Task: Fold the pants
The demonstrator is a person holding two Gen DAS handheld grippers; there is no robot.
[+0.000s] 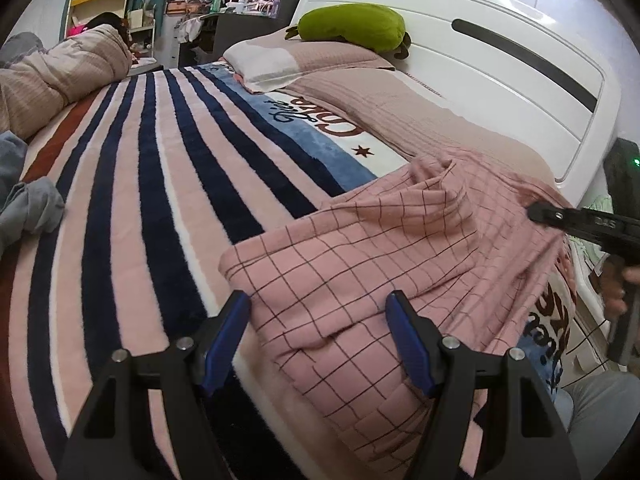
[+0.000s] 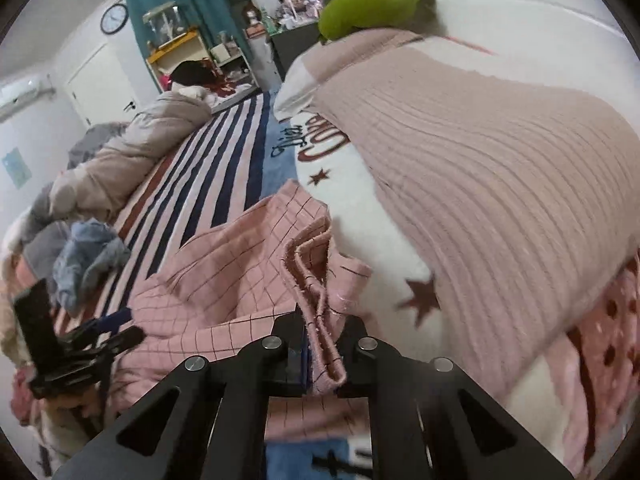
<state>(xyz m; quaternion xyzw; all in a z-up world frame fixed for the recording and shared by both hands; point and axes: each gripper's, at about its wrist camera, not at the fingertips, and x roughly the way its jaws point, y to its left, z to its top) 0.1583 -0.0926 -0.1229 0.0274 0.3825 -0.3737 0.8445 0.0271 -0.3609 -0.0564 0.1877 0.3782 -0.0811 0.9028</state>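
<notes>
one pair of pink checked pants [image 1: 360, 248] lies rumpled on our striped blanket [image 1: 160, 184], near the bed's edge.
our right gripper [image 2: 320, 364] is clenched on a bunched hem of the pants; our left gripper [image 1: 318, 336] hovers released over their near fold, blue pads [image 1: 224, 336] apart. a green plush [image 1: 352, 26] rests on the far pillow [image 1: 312, 62].

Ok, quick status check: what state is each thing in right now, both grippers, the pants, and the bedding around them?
Left gripper: open, hovering over the pants, gripping nothing.
Right gripper: shut on a bunched edge of the pants.
Pink checked pants: rumpled, not yet folded, lying on the striped blanket.
Striped blanket: spread flat over the bed.
Green plush: resting on the pillow.
Pillow: lying by the headboard.
</notes>
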